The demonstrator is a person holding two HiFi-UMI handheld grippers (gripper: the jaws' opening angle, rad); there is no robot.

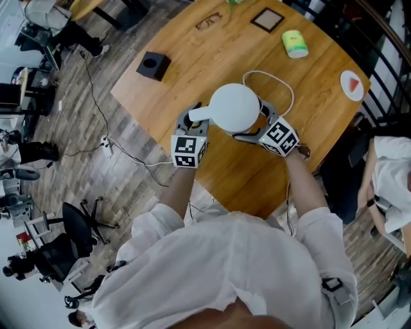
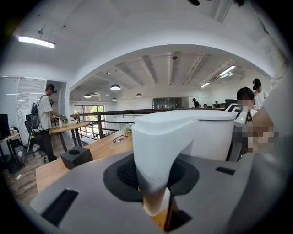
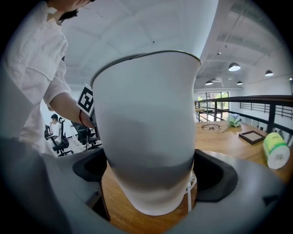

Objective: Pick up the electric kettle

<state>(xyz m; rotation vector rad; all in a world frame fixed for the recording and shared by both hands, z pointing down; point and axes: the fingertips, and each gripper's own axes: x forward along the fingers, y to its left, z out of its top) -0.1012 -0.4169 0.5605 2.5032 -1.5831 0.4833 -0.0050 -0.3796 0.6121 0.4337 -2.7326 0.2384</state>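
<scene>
A white electric kettle (image 1: 234,108) stands near the middle of the round wooden table (image 1: 192,58). Its handle (image 1: 199,115) points to the left in the head view. My left gripper (image 1: 192,126) is shut on that handle (image 2: 160,151), with the dark pads pressed to both its sides. My right gripper (image 1: 260,125) clasps the kettle's body (image 3: 149,137) low down from the right, its pads against the rounded wall. A white cord (image 1: 282,87) loops on the table behind the kettle. Whether the kettle's bottom touches the table I cannot tell.
On the table lie a black cube block (image 1: 153,65) at the left, glasses (image 1: 209,23), a dark picture frame (image 1: 267,19), a green-and-white roll (image 1: 295,44) and a round red-and-white disc (image 1: 352,84). A person in white (image 1: 392,180) sits at the right edge.
</scene>
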